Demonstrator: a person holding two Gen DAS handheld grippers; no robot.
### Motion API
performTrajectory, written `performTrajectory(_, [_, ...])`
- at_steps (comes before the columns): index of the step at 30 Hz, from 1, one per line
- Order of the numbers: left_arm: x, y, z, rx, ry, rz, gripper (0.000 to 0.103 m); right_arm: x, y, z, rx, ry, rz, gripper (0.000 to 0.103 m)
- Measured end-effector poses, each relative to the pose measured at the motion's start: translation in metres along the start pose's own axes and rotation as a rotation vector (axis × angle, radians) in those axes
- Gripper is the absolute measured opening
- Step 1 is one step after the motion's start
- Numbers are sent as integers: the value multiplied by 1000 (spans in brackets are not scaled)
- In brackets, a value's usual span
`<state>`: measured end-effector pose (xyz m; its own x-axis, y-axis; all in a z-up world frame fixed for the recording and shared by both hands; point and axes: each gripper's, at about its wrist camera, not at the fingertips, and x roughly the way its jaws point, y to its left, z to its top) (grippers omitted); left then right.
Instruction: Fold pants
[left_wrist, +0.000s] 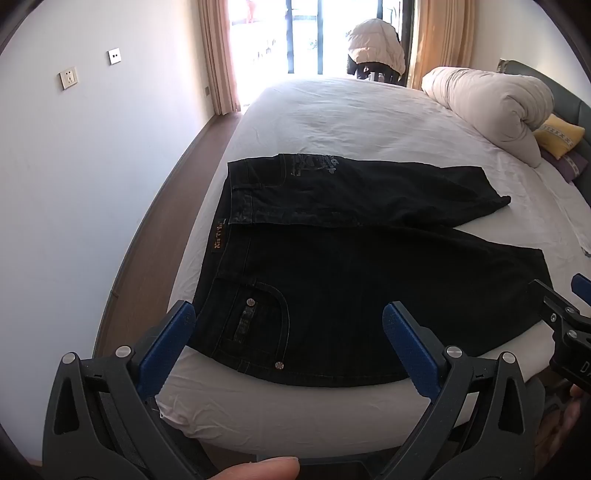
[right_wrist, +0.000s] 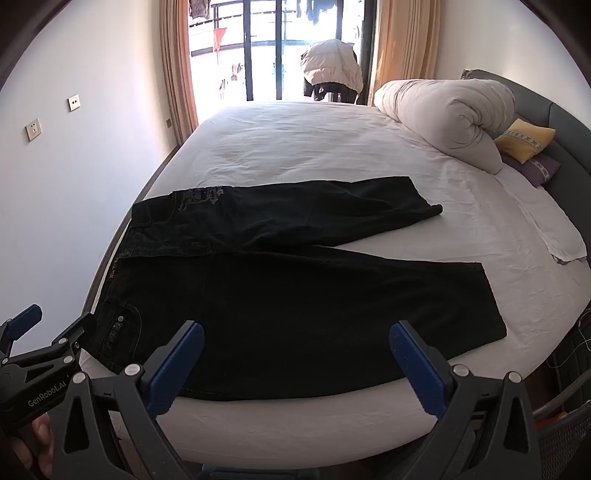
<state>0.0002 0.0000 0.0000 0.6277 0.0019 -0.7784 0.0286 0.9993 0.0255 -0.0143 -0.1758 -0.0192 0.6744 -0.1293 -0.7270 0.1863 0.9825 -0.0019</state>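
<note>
Left wrist view, nearest first: a fingertip of the person's hand (left_wrist: 266, 468) shows at the bottom edge, and above it the left gripper (left_wrist: 291, 325) spreads its black arms with blue-padded fingers (left_wrist: 168, 349) wide apart, nothing between them but air. They hang over the near edge of the white-sheeted bed (left_wrist: 332, 122), just above the waist end of the dark, almost black denim pants (left_wrist: 332, 288). At the right edge of this view the right gripper (left_wrist: 569, 306) comes in from the side, only partly seen.

Right wrist view gives the same story from the other side: the right gripper (right_wrist: 295, 350) has its blue-padded fingers (right_wrist: 421, 369) fully apart and empty, poised above the near leg of the pants (right_wrist: 295, 314), with the left gripper (right_wrist: 55, 325) low at the left and a bit of the hand holding it below.

The pants lie flat on the near part of the bed, waistband to the left with an orange-brown label patch (left_wrist: 217, 236), a rear pocket with metal rivets (left_wrist: 258, 321) facing up, and both legs running off to the right. The far leg angles away from the near one, leaving a wedge of sheet between their hems.

Farther on, a rolled cream-white duvet (right_wrist: 447, 118) lies against the grey headboard, with a yellow patterned cushion (right_wrist: 524, 138) beside it. Beyond the bed, peach curtains (right_wrist: 177, 74) frame a bright glass balcony door, where a pale puffy jacket (right_wrist: 332, 66) hangs
</note>
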Motion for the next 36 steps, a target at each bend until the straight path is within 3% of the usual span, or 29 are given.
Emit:
performTrajectory(21, [8, -3, 0, 32, -12, 33, 103, 10, 4, -6, -7, 10, 15, 103])
performTrajectory(25, [27, 4, 5, 63, 1, -33, 103, 17, -1, 0, -27, 4, 61, 103])
performTrajectory(30, [70, 16, 41, 140, 8, -223, 103, 36, -13, 18, -61, -24, 142, 103])
performTrajectory(36, [155, 28, 130, 299, 21, -151, 103, 70, -25, 58, -87, -42, 222, 103])
